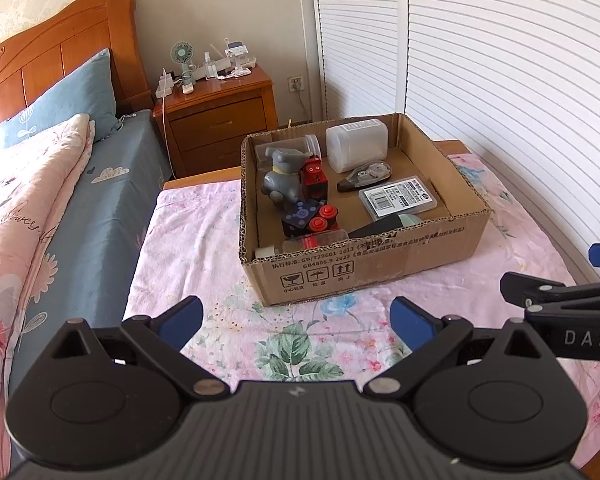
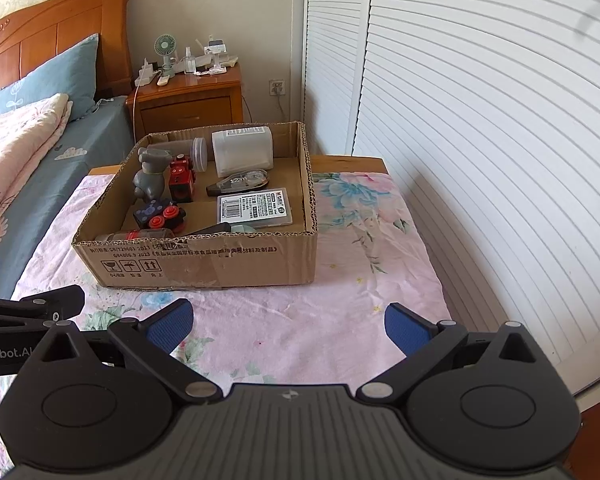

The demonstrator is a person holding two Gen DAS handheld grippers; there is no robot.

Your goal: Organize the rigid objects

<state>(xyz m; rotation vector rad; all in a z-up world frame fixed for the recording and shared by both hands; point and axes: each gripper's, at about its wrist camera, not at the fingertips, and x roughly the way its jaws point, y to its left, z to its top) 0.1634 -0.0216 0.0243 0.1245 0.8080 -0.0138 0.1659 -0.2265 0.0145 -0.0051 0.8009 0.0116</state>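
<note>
An open cardboard box (image 1: 364, 268) (image 2: 204, 264) sits on a table covered by a pink floral cloth (image 1: 300, 344) (image 2: 320, 304). Inside lie a grey toy dog (image 1: 282, 178) (image 2: 150, 178), a red toy robot (image 1: 314, 176) (image 2: 181, 178), a toy with red wheels (image 1: 312, 218) (image 2: 162, 214), a white plastic container (image 1: 356, 144) (image 2: 242, 150), a correction tape (image 1: 364, 174) (image 2: 238, 182), a flat labelled case (image 1: 398, 198) (image 2: 254, 206) and a small bottle (image 1: 312, 242) (image 2: 140, 235). My left gripper (image 1: 296, 320) and right gripper (image 2: 288, 326) both hover open and empty in front of the box.
A bed with a pink quilt (image 1: 16, 216) and blue pillow (image 1: 64, 100) lies to the left. A wooden nightstand (image 1: 216, 116) (image 2: 188, 104) holding a small fan stands behind. White louvred doors (image 1: 500, 80) (image 2: 480, 120) close off the right side.
</note>
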